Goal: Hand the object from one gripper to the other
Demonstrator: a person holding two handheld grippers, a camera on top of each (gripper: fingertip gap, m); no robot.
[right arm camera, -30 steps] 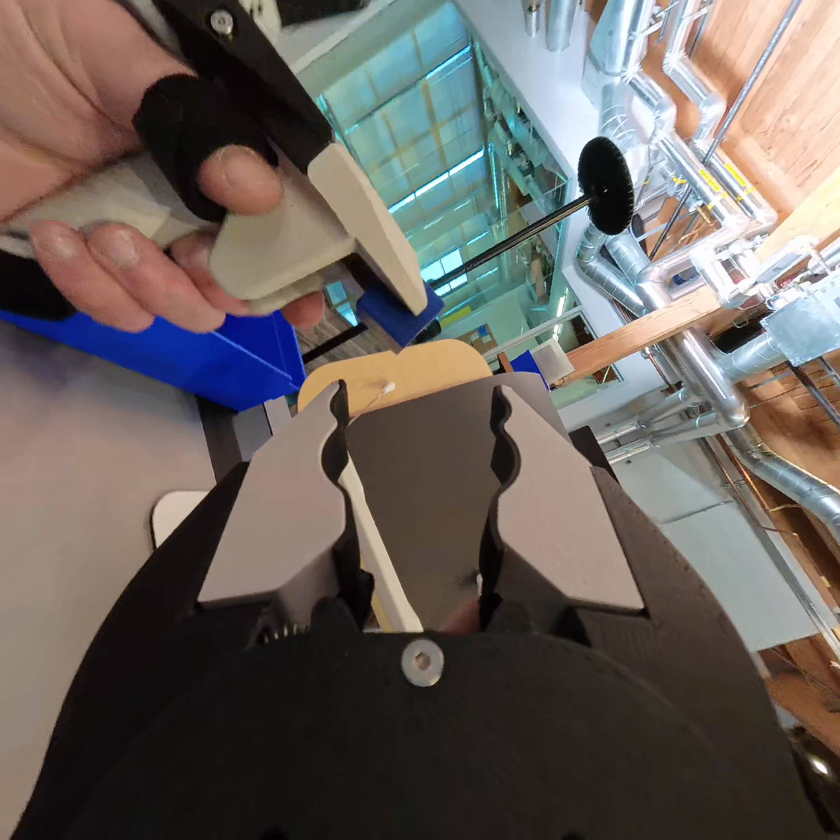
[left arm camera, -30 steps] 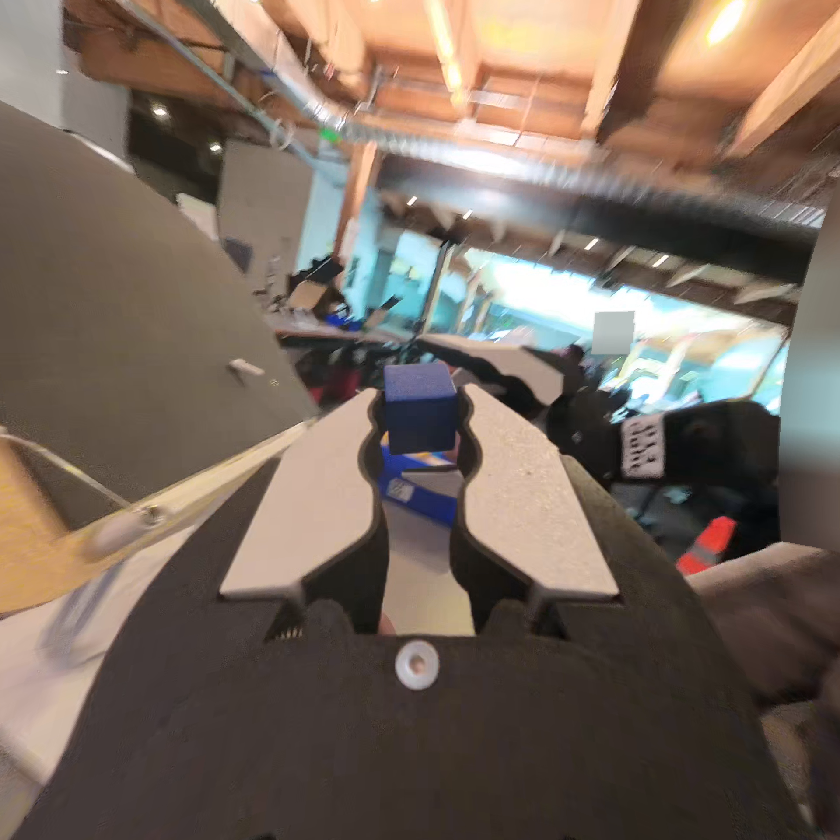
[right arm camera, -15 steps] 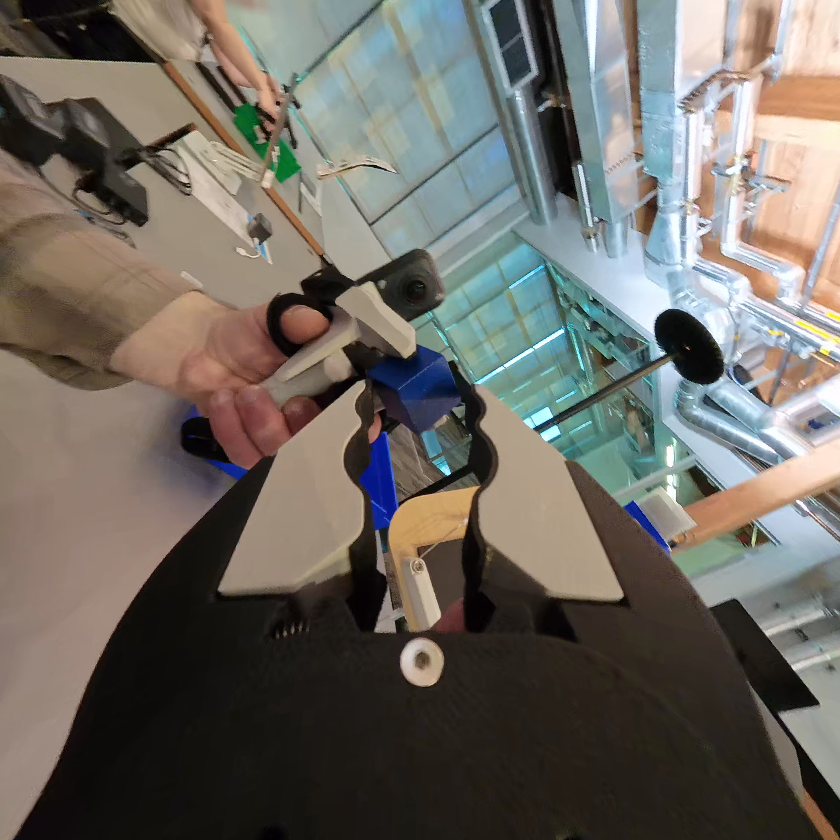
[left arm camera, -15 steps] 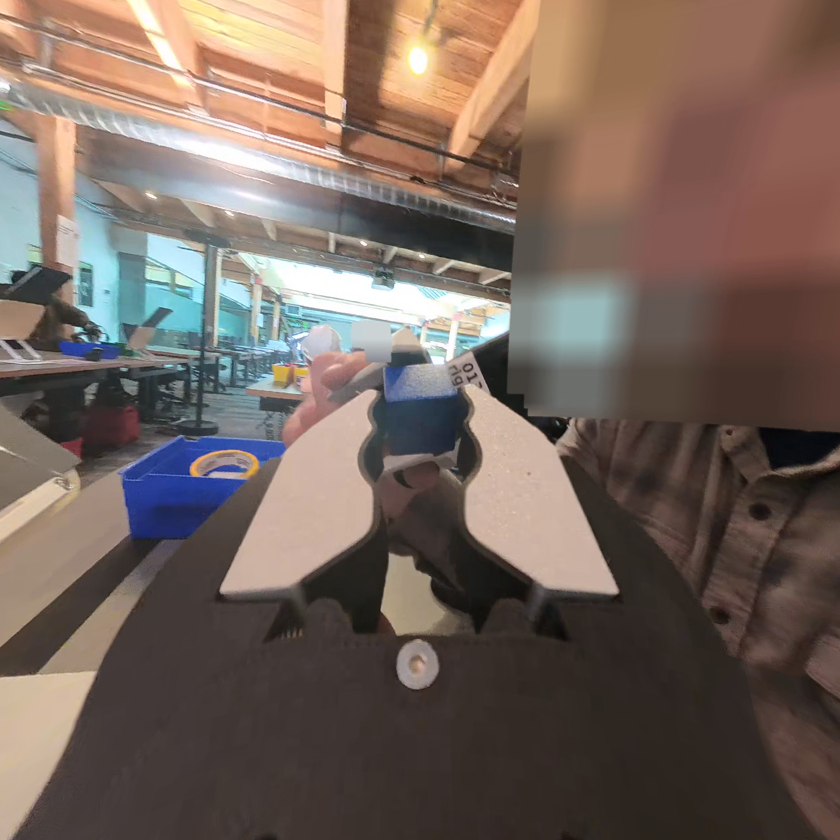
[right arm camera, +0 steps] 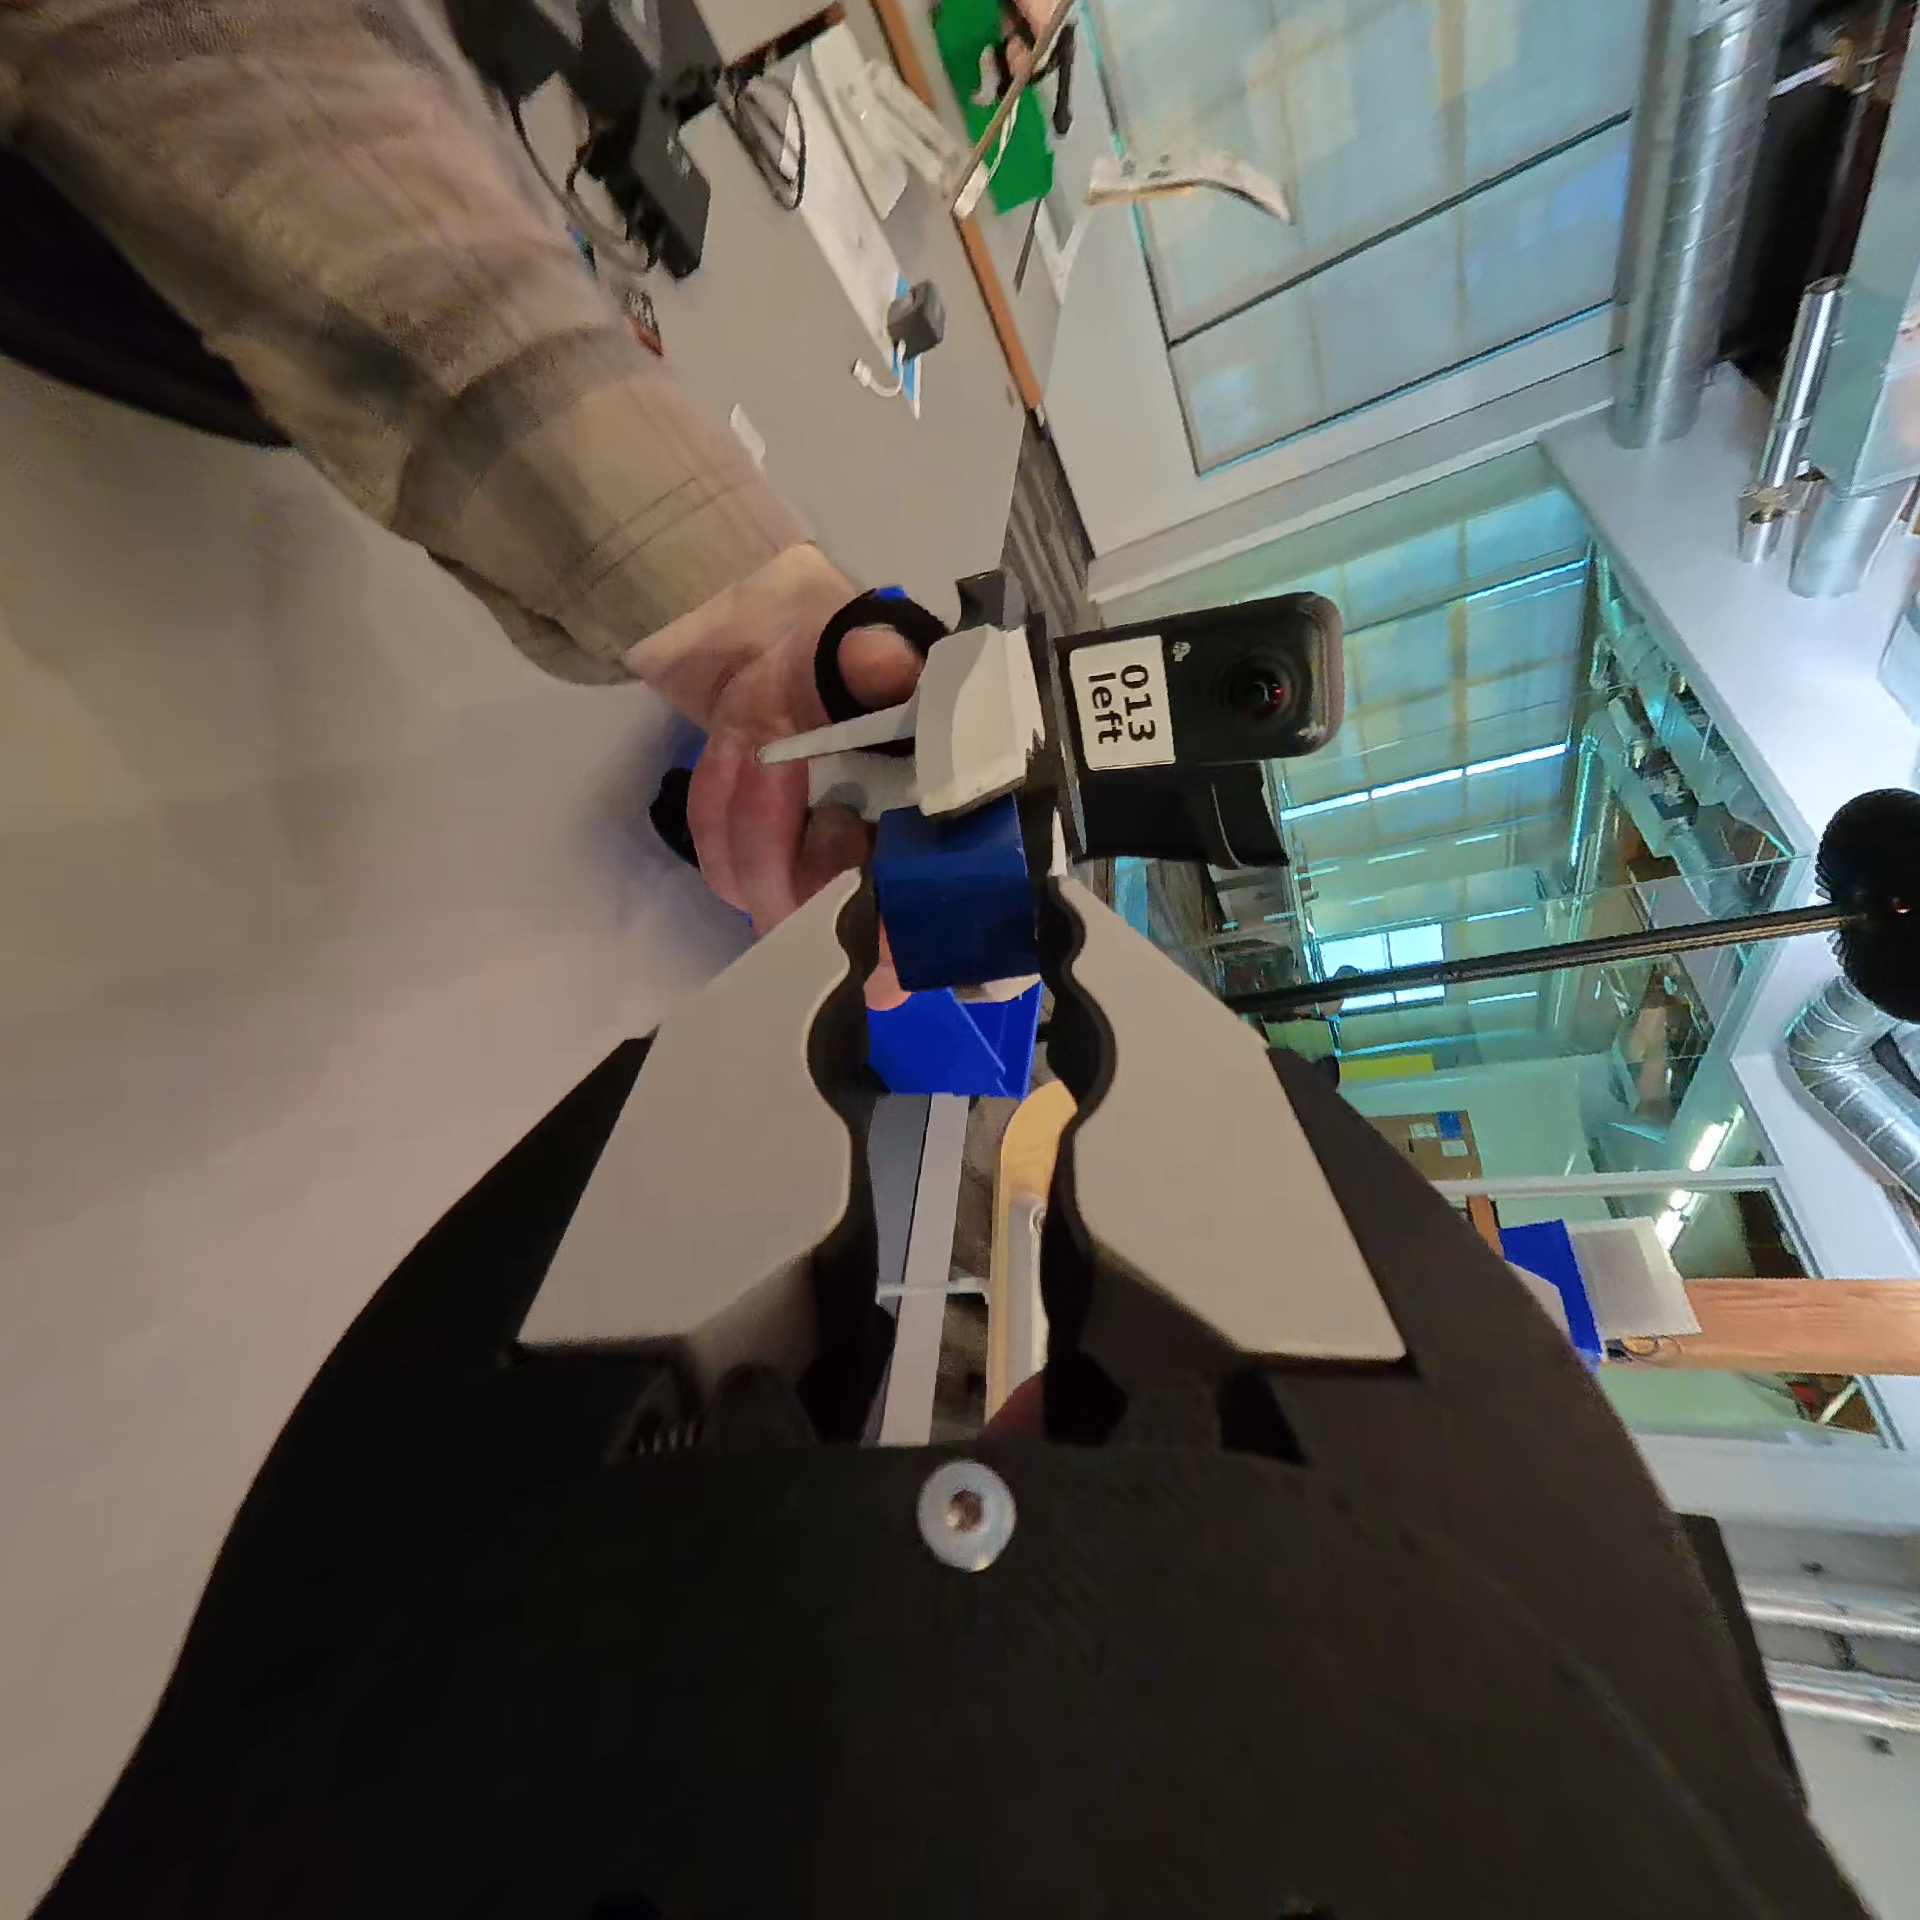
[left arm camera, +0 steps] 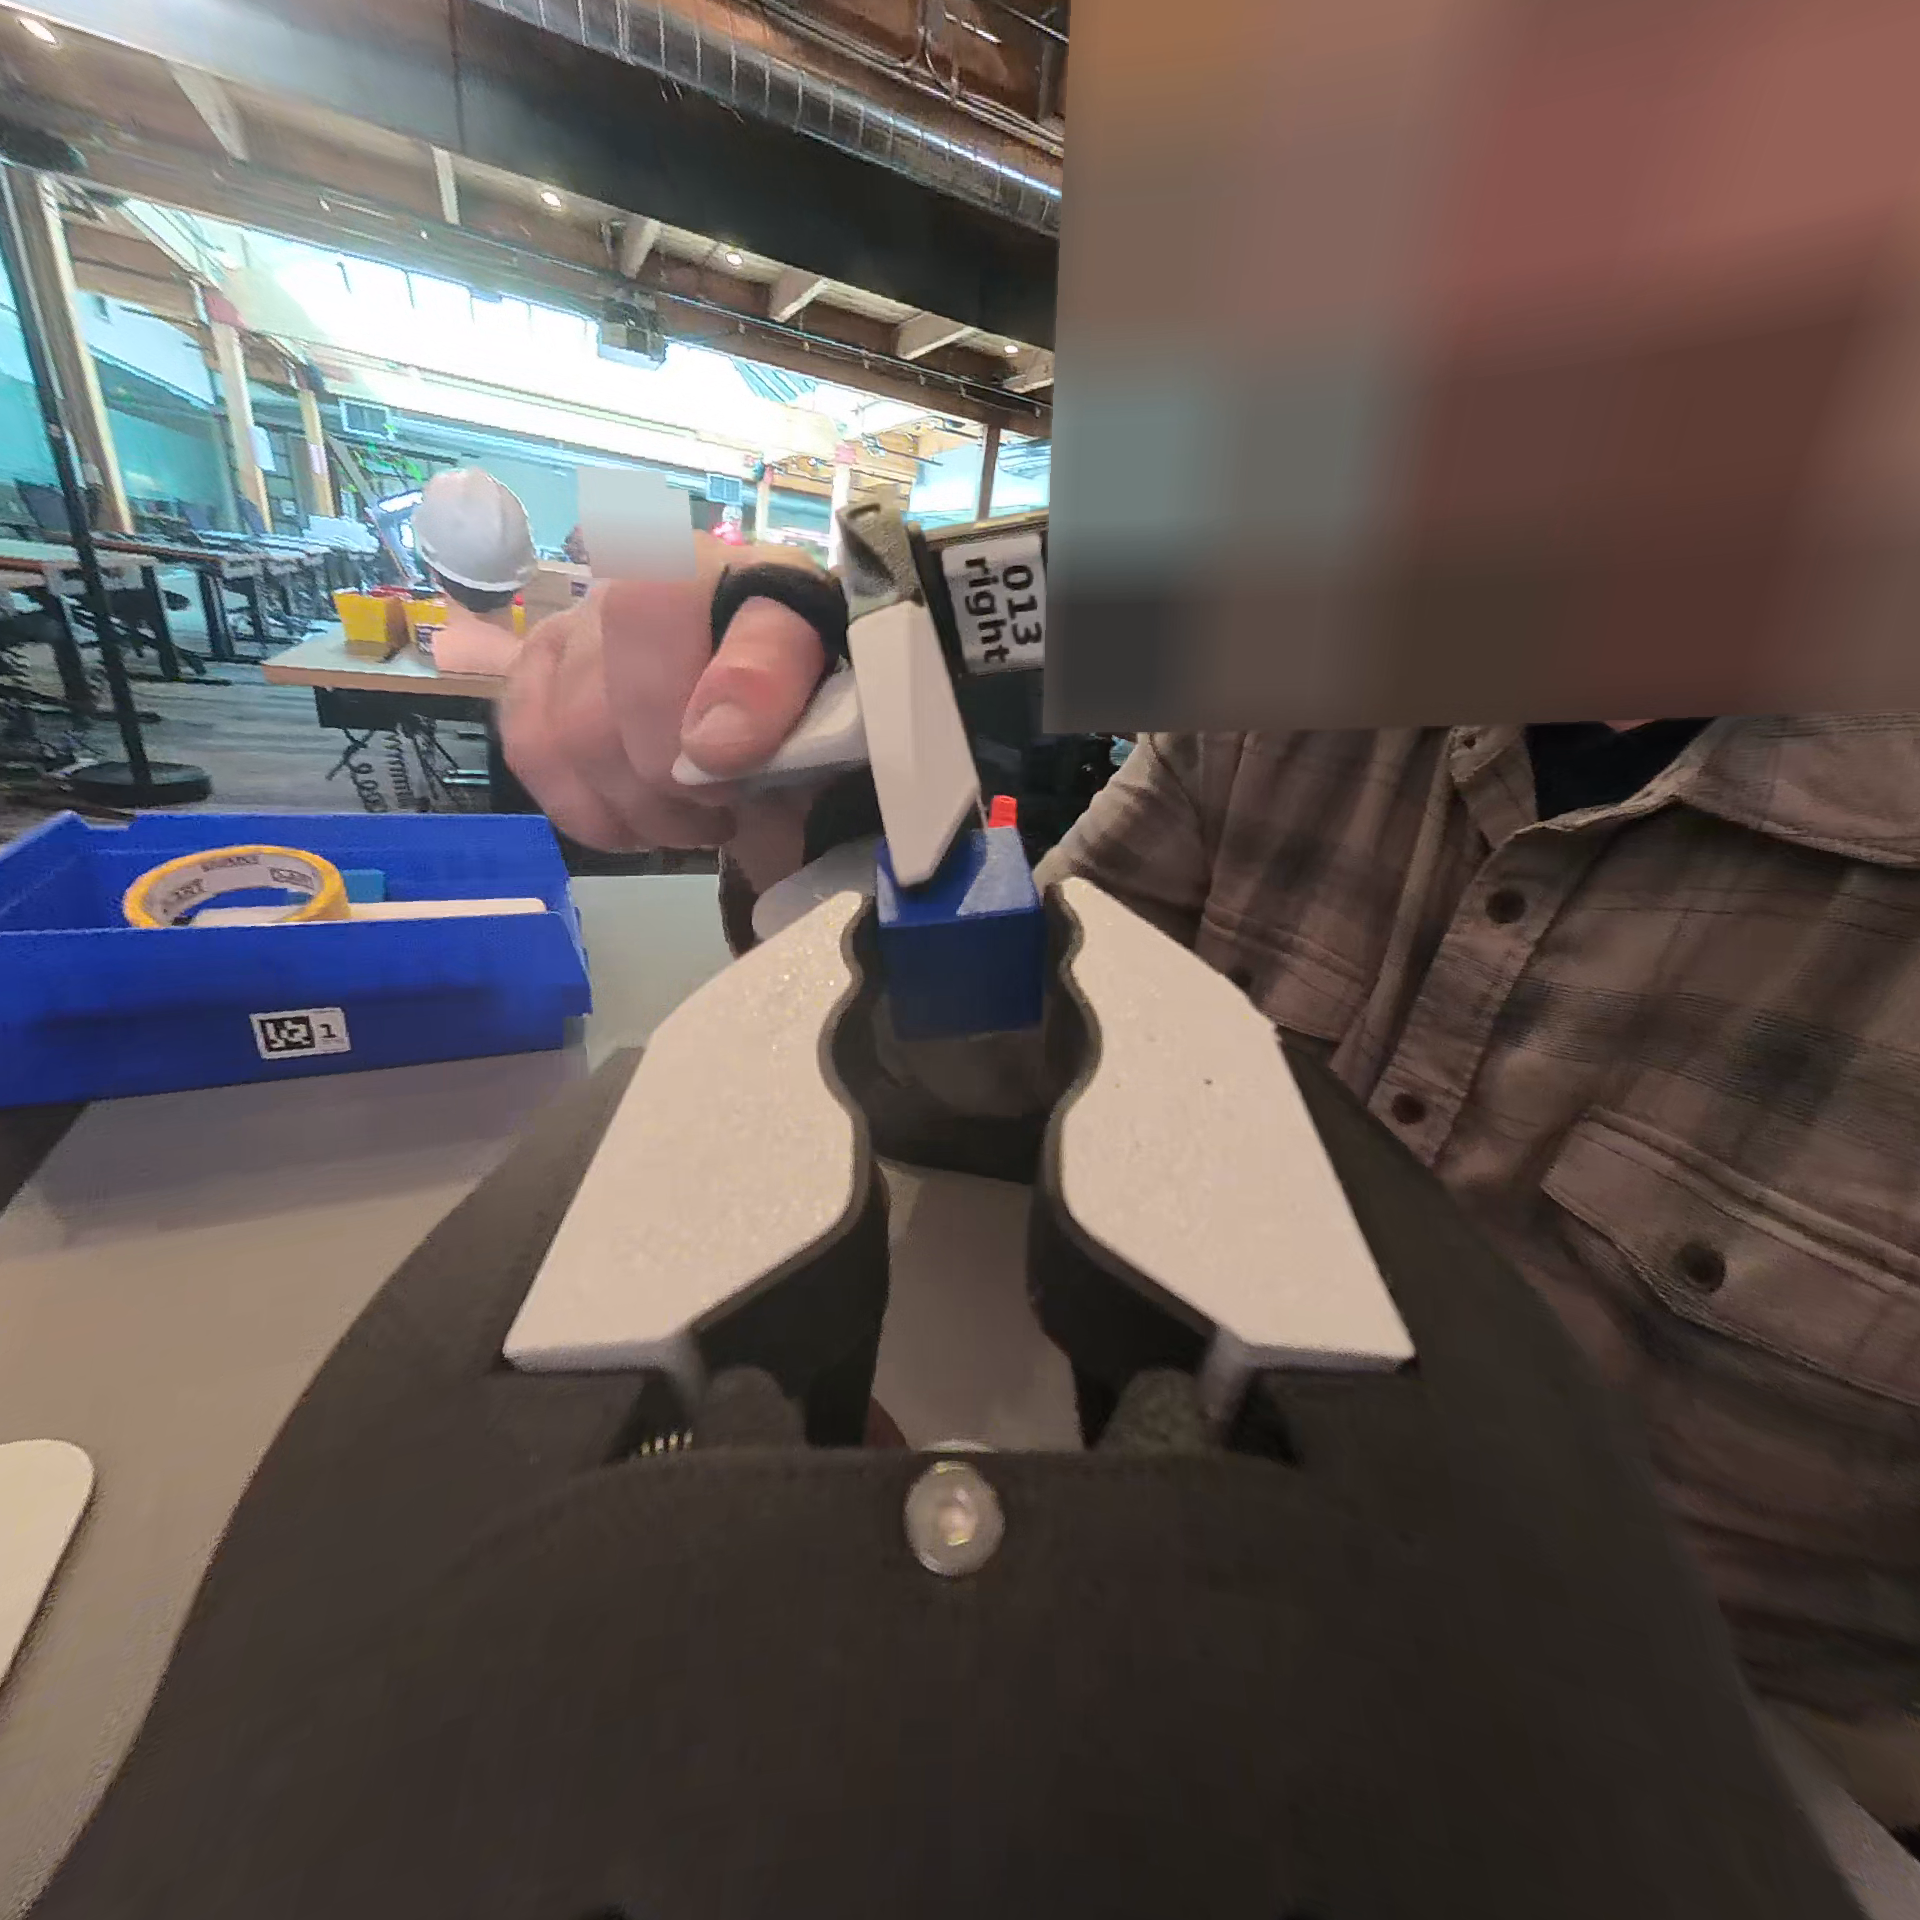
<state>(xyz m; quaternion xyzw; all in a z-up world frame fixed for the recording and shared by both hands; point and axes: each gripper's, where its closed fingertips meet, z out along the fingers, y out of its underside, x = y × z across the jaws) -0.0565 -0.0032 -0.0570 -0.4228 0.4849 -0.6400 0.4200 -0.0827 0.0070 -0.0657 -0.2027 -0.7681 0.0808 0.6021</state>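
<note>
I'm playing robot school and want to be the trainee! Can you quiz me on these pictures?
1. True or false: the blue cube lies inside the blue bin.
2. What lies in the bin? A) a yellow tape roll B) a banana
3. Which has its fingertips around the cube: the left tool, the right tool, or both?
Key: 1 false; 2 A; 3 both.

A big open workshop: exposed timber ceiling beams, silver metal ducting, long grey worktables, a blue plastic parts bin
</note>
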